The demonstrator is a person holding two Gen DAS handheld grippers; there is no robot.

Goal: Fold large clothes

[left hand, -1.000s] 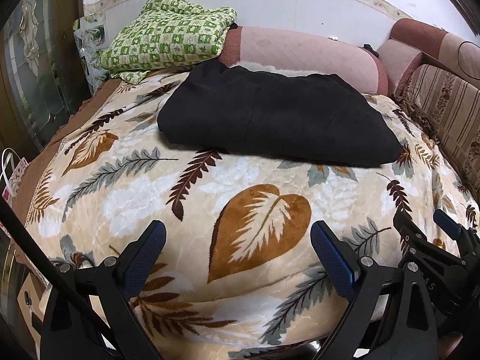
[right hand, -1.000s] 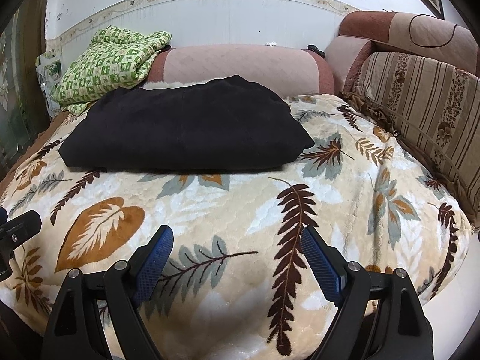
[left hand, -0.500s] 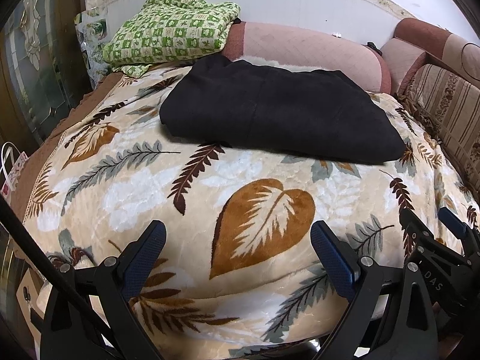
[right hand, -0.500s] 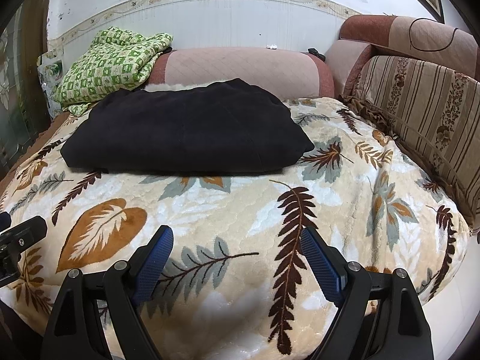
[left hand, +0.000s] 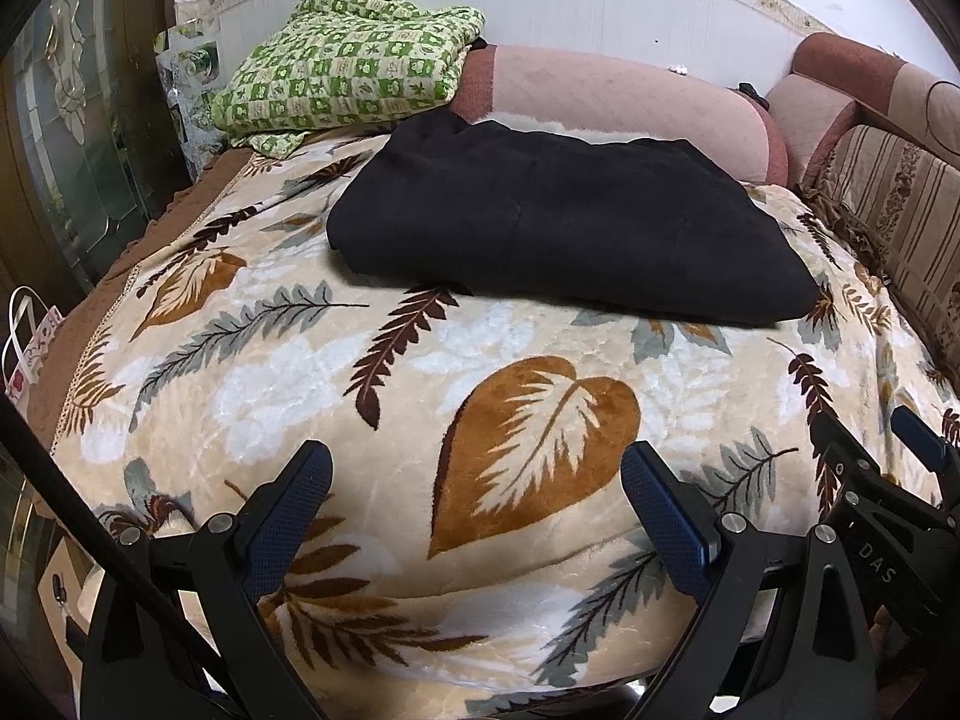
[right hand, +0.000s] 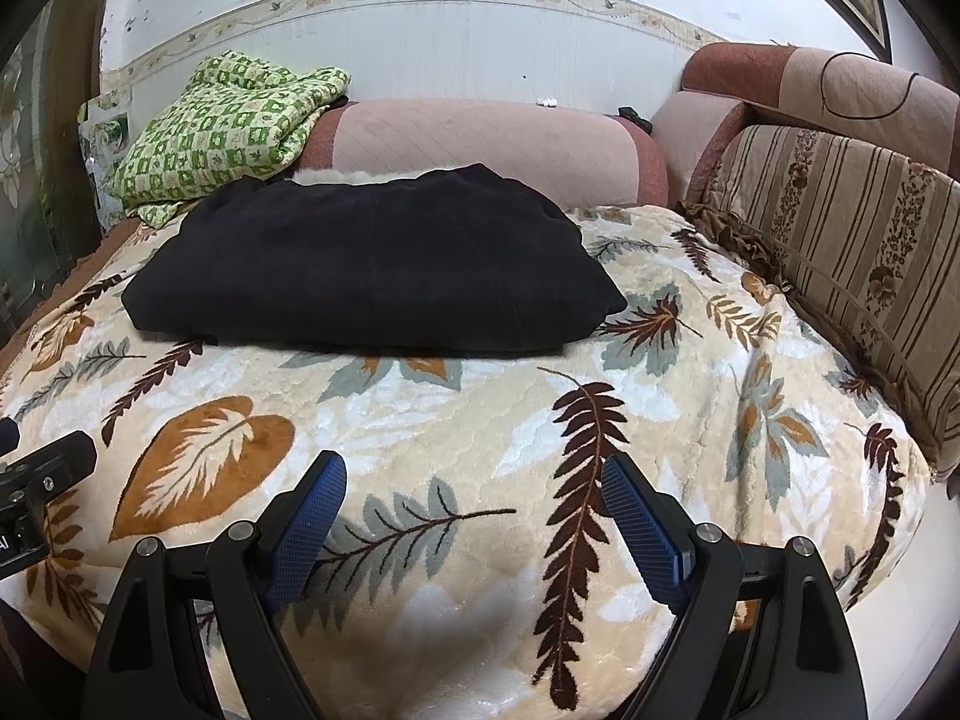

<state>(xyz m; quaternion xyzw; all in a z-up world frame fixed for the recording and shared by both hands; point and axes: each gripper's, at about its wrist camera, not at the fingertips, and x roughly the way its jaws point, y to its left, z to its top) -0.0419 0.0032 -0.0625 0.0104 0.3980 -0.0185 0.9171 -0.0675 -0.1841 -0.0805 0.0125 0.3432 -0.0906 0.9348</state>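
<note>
We hold the left gripper [left hand: 477,498] low over the near edge of the bed, its two blue-padded fingers [left hand: 297,501] spread wide with nothing between them but the leaf-patterned blanket [left hand: 540,420] beneath. The right gripper [right hand: 474,510] hangs the same way, jaws parted wide and empty, above a grey feather print on that same blanket. In the left wrist view the right gripper shows at about four o'clock, just beside ours (only its black frame and one blue tip are visible), and in the right wrist view a piece of the left one pokes in at nine o'clock. Out from the fingers, toward twelve o'clock, lies the black garment [right hand: 372,276], folded into a thick rectangle and resting flat on the far half of the blanket, well apart from both pairs of fingers. We see it in the left wrist view too, black garment [left hand: 564,228] set slightly toward one o'clock. Behind it, touching or nearly touching its far edge, runs a pink bolster [right hand: 480,150] along the white wall. At about ten o'clock a green checked quilt [right hand: 228,126] is heaped on the bolster's end. At two to three o'clock a striped cushion [right hand: 840,240] lines the side of the bed. A white bag [left hand: 27,348] stands at nine o'clock in the left view, off the bed.
</note>
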